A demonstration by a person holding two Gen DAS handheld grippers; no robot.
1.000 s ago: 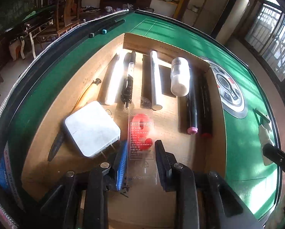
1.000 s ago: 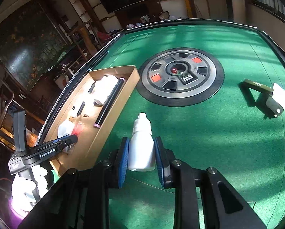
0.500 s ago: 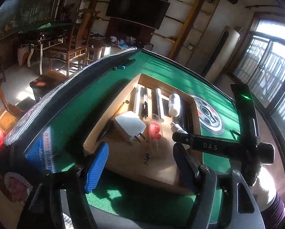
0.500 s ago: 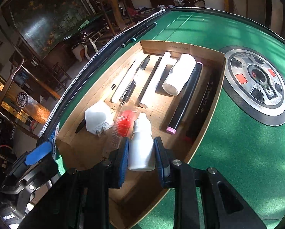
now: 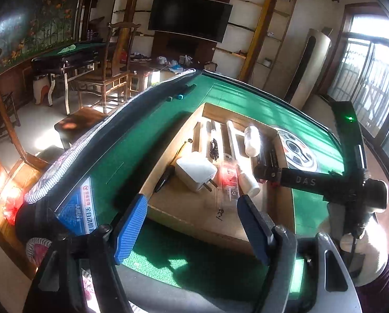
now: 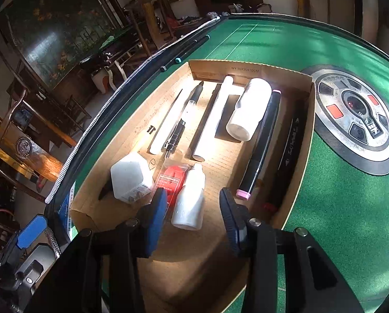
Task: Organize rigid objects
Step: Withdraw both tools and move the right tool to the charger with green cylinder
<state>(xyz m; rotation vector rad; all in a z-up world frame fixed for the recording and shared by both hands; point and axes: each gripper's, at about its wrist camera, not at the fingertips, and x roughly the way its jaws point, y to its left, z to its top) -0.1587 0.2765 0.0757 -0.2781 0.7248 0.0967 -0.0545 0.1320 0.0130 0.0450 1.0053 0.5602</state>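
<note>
A small white dropper bottle [image 6: 188, 203] lies in the cardboard box [image 6: 249, 66], between the right gripper [image 6: 193, 214]'s spread fingers, untouched; a red-filled clear packet [image 6: 169, 180] and a white charger [image 6: 130, 176] lie leftward. The left gripper [image 5: 192, 224]'s fingers are spread, empty.

In the cardboard box [image 6: 249, 67], the dropper bottle [image 6: 189, 198] lies right of the charger [image 6: 130, 176].

Matt corrugated cardboard box [image 6: 249, 69]; smooth white plastic dropper bottle [image 6: 189, 199]; rough green felt table [image 6: 338, 221]; glossy black marker [image 6: 262, 140].
</note>
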